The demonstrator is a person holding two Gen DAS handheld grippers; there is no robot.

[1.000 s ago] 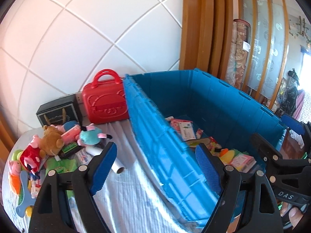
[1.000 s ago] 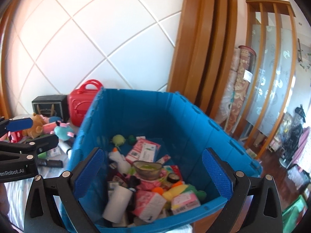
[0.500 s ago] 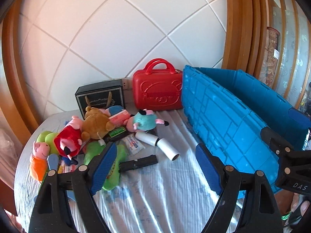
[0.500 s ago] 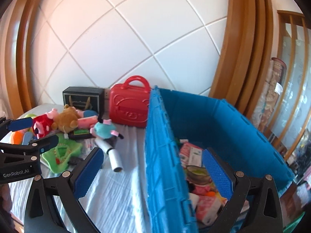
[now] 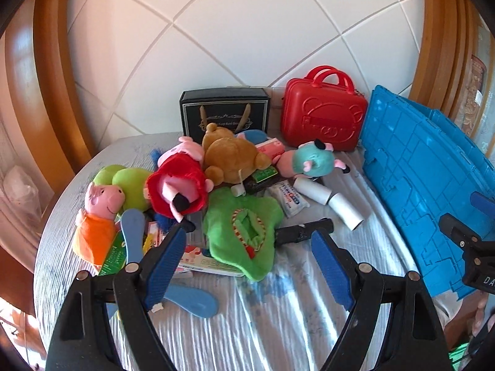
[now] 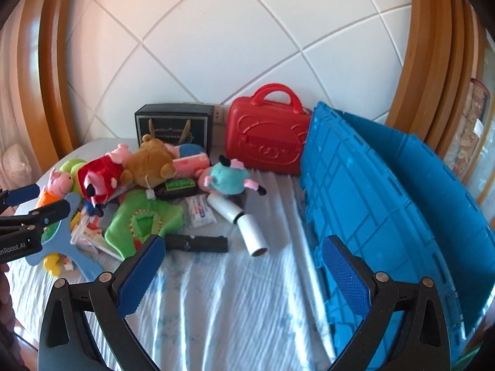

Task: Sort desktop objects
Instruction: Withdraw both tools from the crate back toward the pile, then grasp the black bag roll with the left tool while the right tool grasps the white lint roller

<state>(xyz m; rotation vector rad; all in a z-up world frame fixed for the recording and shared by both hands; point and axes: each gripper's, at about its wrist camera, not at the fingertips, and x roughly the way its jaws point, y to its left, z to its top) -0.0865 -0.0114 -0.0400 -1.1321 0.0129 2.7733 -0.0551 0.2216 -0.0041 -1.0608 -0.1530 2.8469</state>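
While we hold both tools above the cloth-covered table, our left gripper stands with its blue pads far apart and nothing between them. Our right gripper is just as wide, and it too carries nothing.

From the left wrist view, the pile of toys sits at about eleven o'clock from the jaws. A green plush lies nearest, right at twelve o'clock between the pads' tips. Beyond it a brown teddy bear lies against a red-dressed pig plush, and a pig plush in orange lies out at ten o'clock. A teal plush rests at one o'clock, with a white roll just in front of it and a black bar-shaped object lying flat just beside the green plush. A blue flat paddle-like thing lies partly under our left pad.

At the back, against the tiled wall, a black box stands upright at twelve o'clock and a red toy suitcase beside it at one o'clock. The blue crate fills the three o'clock side, its ribbed wall touching the cloth.

From the right wrist view, the same crate rises at two o'clock, and the white roll and black bar lie at twelve o'clock. What the crate holds we cannot tell.
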